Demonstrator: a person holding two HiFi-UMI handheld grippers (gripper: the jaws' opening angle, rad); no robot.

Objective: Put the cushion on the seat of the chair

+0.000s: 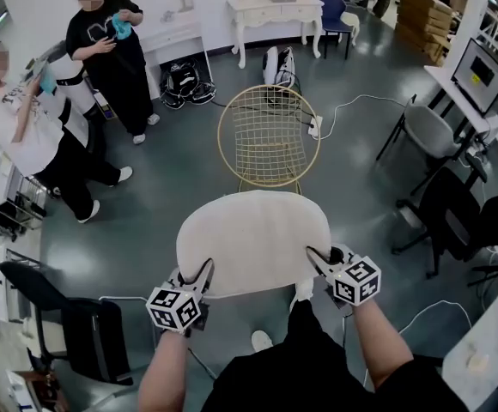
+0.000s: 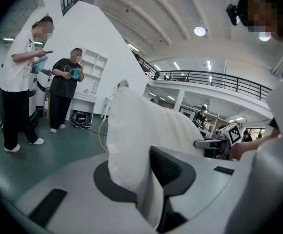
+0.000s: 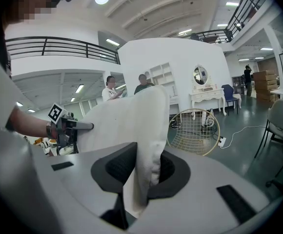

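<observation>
Grey-green floor [image 1: 172, 213] all round. At the far left, a person in a white top [image 1: 17, 127] and a person in black [image 1: 107, 50], both standing. Ahead in mid-floor, a gold wire chair [image 1: 269, 136], upright, with the open mesh of its round shell facing the head view. Nearer than the chair and held clear of the floor, a cream cushion [image 1: 253, 240], broad and roughly level, not yet on the seat. Left hand-held gripper [image 1: 203, 273] clamped on the cushion's near left corner, with fabric pinched against its pads [image 2: 168, 167]. Right hand-held gripper [image 1: 316, 257] likewise closed on the near right corner, with the cushion edge squeezed between both jaws.
</observation>
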